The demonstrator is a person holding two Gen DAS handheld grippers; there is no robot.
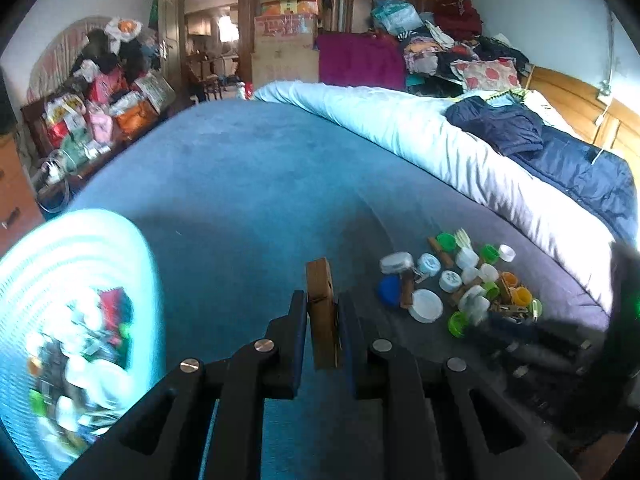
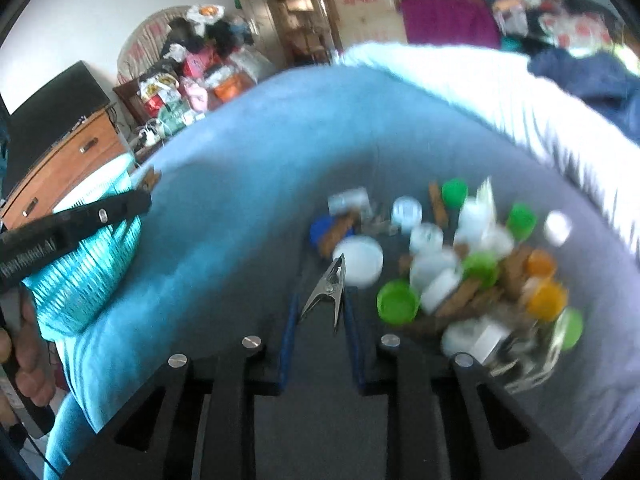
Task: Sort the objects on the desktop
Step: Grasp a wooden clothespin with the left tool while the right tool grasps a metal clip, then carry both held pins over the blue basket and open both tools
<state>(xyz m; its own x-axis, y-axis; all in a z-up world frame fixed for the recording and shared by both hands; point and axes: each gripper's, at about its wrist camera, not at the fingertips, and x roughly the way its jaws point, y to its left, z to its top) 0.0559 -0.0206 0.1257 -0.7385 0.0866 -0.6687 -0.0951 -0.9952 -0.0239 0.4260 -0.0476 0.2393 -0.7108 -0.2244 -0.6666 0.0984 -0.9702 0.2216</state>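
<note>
My left gripper [image 1: 322,304] is shut on a wooden clothespin [image 1: 320,300] and holds it upright above the blue bed cover. A light blue basket [image 1: 76,280] with mixed small items lies at the lower left. A pile of bottle caps and clothespins [image 1: 456,284] lies to the right. My right gripper [image 2: 322,304] is shut on a metal clip [image 2: 330,288], just left of the pile [image 2: 460,264]. The left gripper [image 2: 80,220] and the basket [image 2: 84,276] show at the left of the right wrist view.
A rolled white quilt [image 1: 420,136] and dark blue clothes [image 1: 560,160] lie along the right of the bed. A wooden dresser [image 2: 68,160] and cluttered shelves [image 1: 92,108] stand past the left edge. Boxes [image 1: 286,20] are stacked at the back.
</note>
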